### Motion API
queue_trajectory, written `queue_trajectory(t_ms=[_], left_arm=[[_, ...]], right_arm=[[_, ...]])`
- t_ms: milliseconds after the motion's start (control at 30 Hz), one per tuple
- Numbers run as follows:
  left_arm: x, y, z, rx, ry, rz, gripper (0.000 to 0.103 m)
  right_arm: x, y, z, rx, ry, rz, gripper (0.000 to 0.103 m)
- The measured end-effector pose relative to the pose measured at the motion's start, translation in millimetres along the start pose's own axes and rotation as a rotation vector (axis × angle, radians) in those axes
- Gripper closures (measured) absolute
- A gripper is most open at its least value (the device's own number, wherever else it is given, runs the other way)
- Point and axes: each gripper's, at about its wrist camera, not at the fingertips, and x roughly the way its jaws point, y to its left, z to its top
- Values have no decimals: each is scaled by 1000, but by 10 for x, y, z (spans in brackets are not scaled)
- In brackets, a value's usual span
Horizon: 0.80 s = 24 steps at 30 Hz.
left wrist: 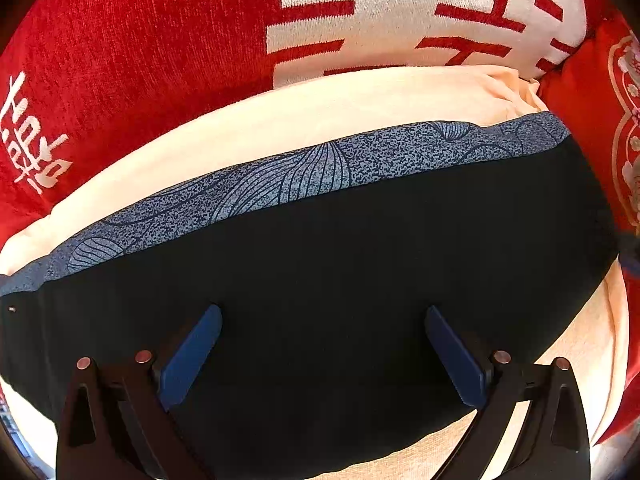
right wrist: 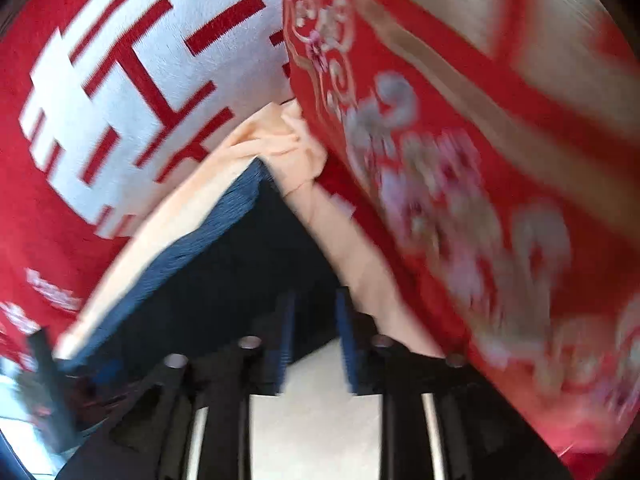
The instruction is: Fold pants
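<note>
The dark pants (left wrist: 340, 280) lie folded flat on a cream cushion (left wrist: 320, 112), with a blue-grey patterned band (left wrist: 280, 176) along their far edge. My left gripper (left wrist: 322, 320) is open above the pants, its blue fingers (left wrist: 192, 356) spread wide with nothing between them. In the right wrist view, blurred by motion, the pants (right wrist: 240, 256) show their right corner. My right gripper (right wrist: 314, 304) hangs over that corner with its jaws narrowly apart and nothing between them.
A red and white pillow (left wrist: 360, 12) stands behind the pants. A red embroidered pillow (right wrist: 480, 160) stands close on the right, also in the left wrist view (left wrist: 612, 128). Cream fabric (right wrist: 280, 140) bunches in the corner between them.
</note>
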Motion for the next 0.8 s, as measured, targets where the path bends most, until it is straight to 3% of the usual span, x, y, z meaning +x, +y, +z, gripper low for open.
queue_trajectory(t_ms=[267, 800], left_arm=[[-10, 15, -3, 2, 1, 3, 1], [16, -42, 53, 1, 7, 7, 1]], right_arm=[[217, -25, -579, 119, 126, 191, 59], [320, -244, -634, 270, 52, 330, 59]])
